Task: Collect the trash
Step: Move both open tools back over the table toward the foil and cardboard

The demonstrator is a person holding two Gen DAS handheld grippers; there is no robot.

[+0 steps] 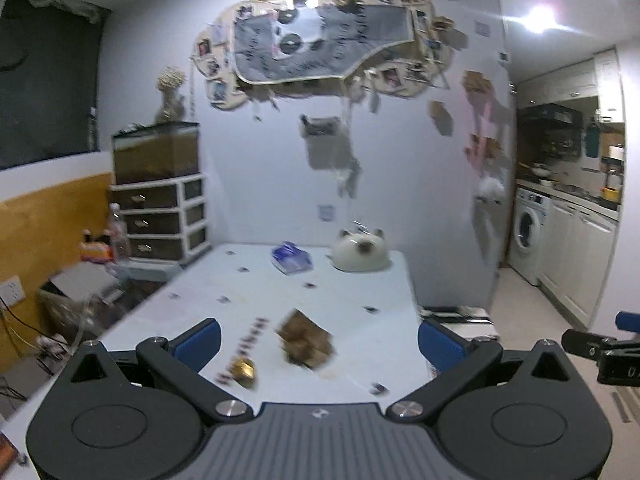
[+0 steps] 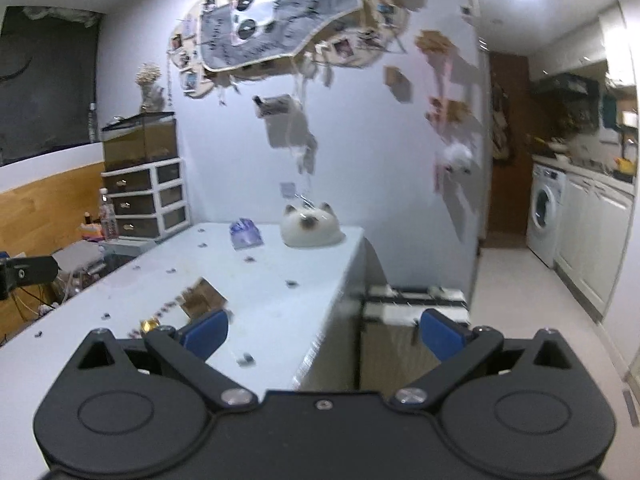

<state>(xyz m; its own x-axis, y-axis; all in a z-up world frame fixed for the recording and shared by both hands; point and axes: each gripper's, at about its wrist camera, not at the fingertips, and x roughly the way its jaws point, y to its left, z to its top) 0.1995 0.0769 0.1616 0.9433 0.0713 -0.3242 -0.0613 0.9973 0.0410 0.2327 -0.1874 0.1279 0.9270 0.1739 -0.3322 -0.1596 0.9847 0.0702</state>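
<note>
- Jaws of left gripper (image 1: pixel 319 342) spread wide, empty, above the desk's (image 1: pixel 360 280) near end.
- Jaws of right gripper (image 2: pixel 324 334) likewise released, over the desk's right edge.
- Trash: gold wrapper (image 1: pixel 243 369) and crumpled brown paper (image 1: pixel 306 339) lie close together on the desk, between the left fingers.
- Farther back: blue pack (image 1: pixel 291 258), cat-shaped white dish (image 1: pixel 361 254).

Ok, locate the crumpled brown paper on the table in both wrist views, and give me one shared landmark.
Left wrist: crumpled brown paper lies low centre, between the open left gripper fingers.
Right wrist: it lies lower left, just above the left fingertip of the right gripper.
Shared landmark: white cat-shaped object at the table's far end.
</note>
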